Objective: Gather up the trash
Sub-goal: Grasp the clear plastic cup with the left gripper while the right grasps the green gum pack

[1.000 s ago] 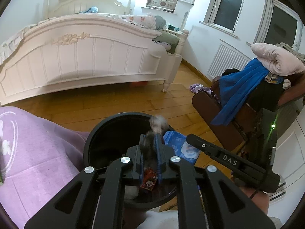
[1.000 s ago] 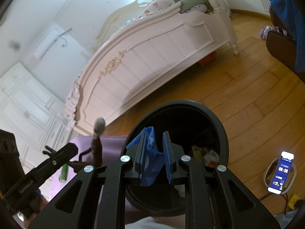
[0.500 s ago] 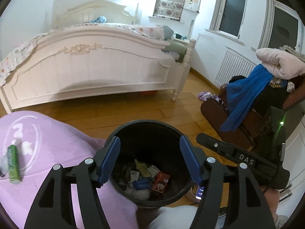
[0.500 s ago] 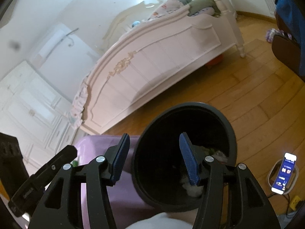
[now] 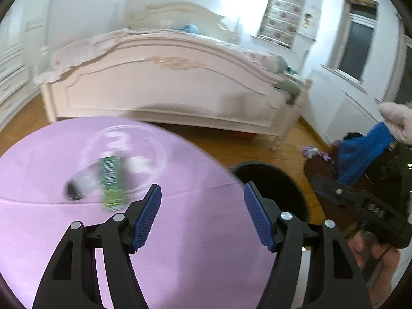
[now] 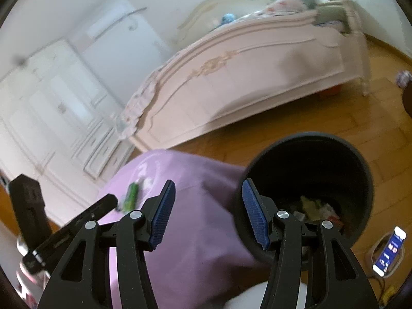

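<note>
A green wrapper lies on the purple tablecloth, with a blurred dark and white piece beside it on the left. My left gripper is open and empty, above the cloth, right of the wrapper. The black trash bin stands on the floor by the table's right edge, with several pieces of trash inside. My right gripper is open and empty, between table and bin. The wrapper also shows in the right wrist view. The bin's rim also shows in the left wrist view.
A white bed stands behind the table on the wooden floor. A chair with blue cloth is at the right. A lit phone lies on the floor by the bin. White wardrobes line the left wall.
Both grippers opened and dropped their trash into the bin, then swung left. The left gripper now faces the table and the green wrapper.
</note>
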Available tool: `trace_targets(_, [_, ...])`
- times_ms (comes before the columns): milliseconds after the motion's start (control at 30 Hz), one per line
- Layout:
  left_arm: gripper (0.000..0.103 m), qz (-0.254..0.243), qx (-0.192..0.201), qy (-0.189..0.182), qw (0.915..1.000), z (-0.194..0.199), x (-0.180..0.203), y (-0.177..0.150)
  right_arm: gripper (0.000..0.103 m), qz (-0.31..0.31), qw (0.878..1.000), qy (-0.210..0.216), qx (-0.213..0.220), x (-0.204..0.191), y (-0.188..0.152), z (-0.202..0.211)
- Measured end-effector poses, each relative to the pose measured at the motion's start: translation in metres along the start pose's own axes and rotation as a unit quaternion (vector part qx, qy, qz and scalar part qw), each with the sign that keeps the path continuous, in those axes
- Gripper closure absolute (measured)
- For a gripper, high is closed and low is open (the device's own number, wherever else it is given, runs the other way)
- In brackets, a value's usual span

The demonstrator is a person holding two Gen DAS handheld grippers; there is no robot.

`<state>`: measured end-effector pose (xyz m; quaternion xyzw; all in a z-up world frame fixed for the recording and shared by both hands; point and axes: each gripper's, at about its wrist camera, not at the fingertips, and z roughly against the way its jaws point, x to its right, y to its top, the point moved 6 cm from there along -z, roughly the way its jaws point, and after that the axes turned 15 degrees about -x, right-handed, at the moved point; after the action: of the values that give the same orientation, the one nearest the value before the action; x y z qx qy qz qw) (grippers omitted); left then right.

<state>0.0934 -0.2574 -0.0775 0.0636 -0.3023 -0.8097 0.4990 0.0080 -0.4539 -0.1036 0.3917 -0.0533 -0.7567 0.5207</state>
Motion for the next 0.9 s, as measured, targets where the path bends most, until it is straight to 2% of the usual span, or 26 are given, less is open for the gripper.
trace_targets(200, [0.036, 0.030, -0.021, 0.053, 0.9979, 0.004, -0.078, -0.005, 0.048, 0.060, 0.997, 0.007, -0.039, -0.054, -0.003, -0.027])
trace_targets(333, [0.036, 0.030, -0.043, 0.076, 0.9958, -0.003, -0.112, -0.009, 0.048, 0.101, 0.992, 0.003, -0.071, -0.089, -0.008, -0.055])
trace_targets(533, [0.037, 0.022, -0.063, 0.093, 0.9935, -0.022, -0.141, -0.004, 0.048, 0.169, 0.978, -0.011, -0.126, -0.135, -0.015, -0.108])
trace_targets(667, [0.037, 0.015, -0.075, 0.101, 0.9920, -0.033, -0.148, -0.003, 0.048, 0.207, 0.967, -0.030, -0.147, -0.153, -0.019, -0.136])
trace_targets(900, [0.037, -0.009, -0.087, 0.090, 0.9922, -0.047, -0.147, -0.002, 0.048, 0.269, 0.944, -0.069, -0.176, -0.175, -0.027, -0.176])
